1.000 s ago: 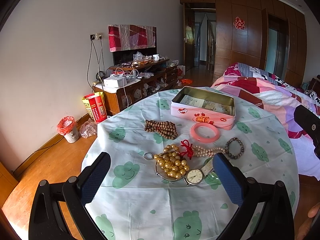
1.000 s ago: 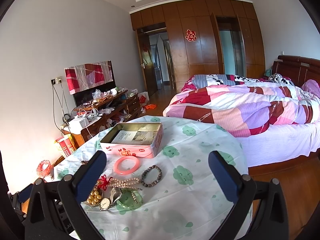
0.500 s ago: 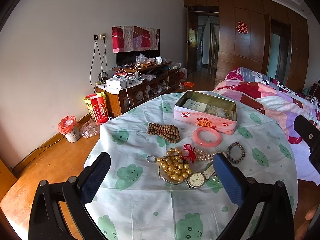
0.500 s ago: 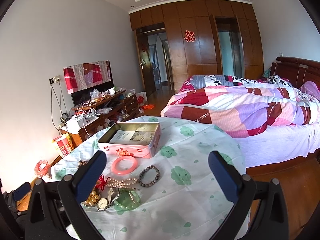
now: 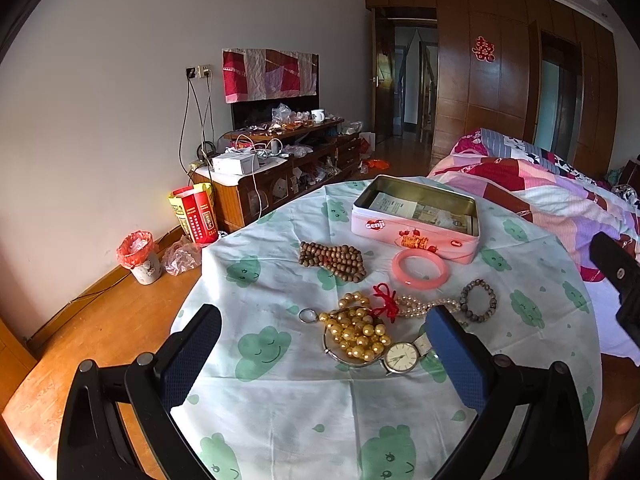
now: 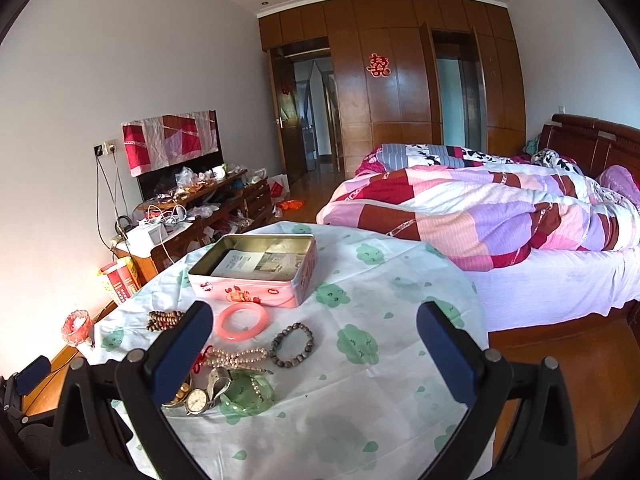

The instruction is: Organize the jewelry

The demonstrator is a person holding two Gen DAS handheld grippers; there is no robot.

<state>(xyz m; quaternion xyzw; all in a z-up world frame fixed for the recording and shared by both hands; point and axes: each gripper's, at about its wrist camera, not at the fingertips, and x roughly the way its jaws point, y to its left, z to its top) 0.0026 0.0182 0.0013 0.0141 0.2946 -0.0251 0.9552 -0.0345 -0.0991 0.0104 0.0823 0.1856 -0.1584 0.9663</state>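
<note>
Left wrist view only: gold bead strand (image 5: 362, 334) heaped in full at the near middle of the tabletop (image 5: 280, 420), small ring (image 5: 307, 315) just beside it on the left, wooden bead bracelet (image 5: 332, 260) laid out further back. Right wrist view only: green jade bangle (image 6: 248, 398) at the near edge, seen whole; gold beads mostly hidden there behind the left finger of that tool.

Common to both: wristwatch (image 5: 401, 357) touching the gold beads; pearl strand (image 5: 426, 304) with red knot (image 5: 386, 300); dark bead bracelet (image 5: 479, 300) just right of the pearls; pink bangle (image 5: 419, 269) lying flat, close before the tin.

Container — pink tin (image 5: 416, 220), lid off, papers inside, towards the far edge of the tabletop. No jewelry seen in it.

Surroundings: cluttered TV cabinet (image 5: 280, 168) beyond the far left edge; bed with patchwork quilt (image 6: 480, 208) off the right edge.

Tools: left gripper (image 5: 324, 348) spread wide, empty, framing the gold beads and watch. Right gripper (image 6: 314, 354) likewise parted, nothing held, above the near right part of the cloth — dark bracelet and pearls between its fingers.
</note>
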